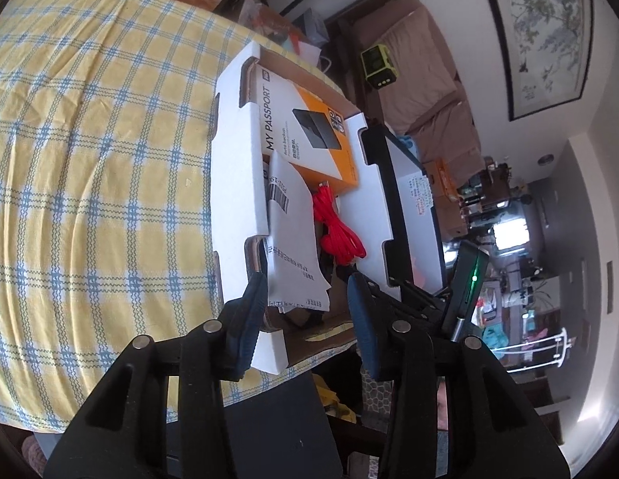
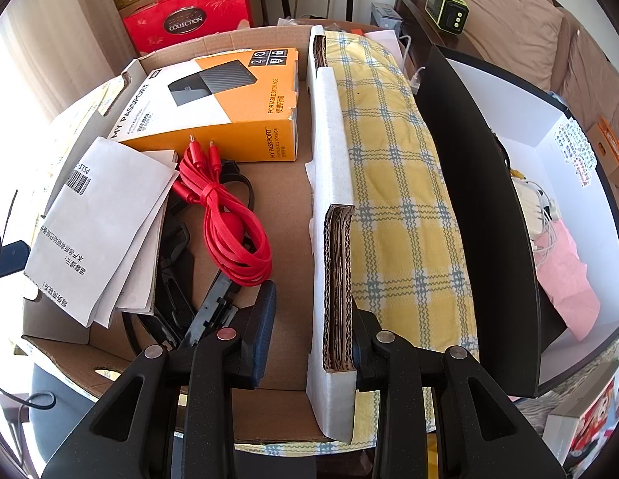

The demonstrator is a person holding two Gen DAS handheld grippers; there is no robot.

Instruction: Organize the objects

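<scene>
An open cardboard box (image 1: pixel 233 159) (image 2: pixel 285 199) stands on a yellow checked tablecloth (image 1: pixel 90 159). Inside lie an orange-and-white "My Passport" carton (image 1: pixel 309 127) (image 2: pixel 213 99), a bundled red cable (image 1: pixel 337 227) (image 2: pixel 229 219), white paper sheets (image 1: pixel 293 247) (image 2: pixel 102 219) and black plastic parts (image 2: pixel 177 291). My left gripper (image 1: pixel 305 311) is open at the box's near end, with the lower edge of the papers between its blue pads. My right gripper (image 2: pixel 312 303) is open astride the box's right wall (image 2: pixel 333 279). Its outer finger is against the wall and its inner one stands apart.
A black box with a white interior (image 2: pixel 489 219), holding pink cloth and white cords, stands right of the cardboard box. A red gift bag (image 2: pixel 189 20) is behind it. A green-yellow device (image 2: pixel 447 10) sits on a brown sofa. The table edge runs just below the box.
</scene>
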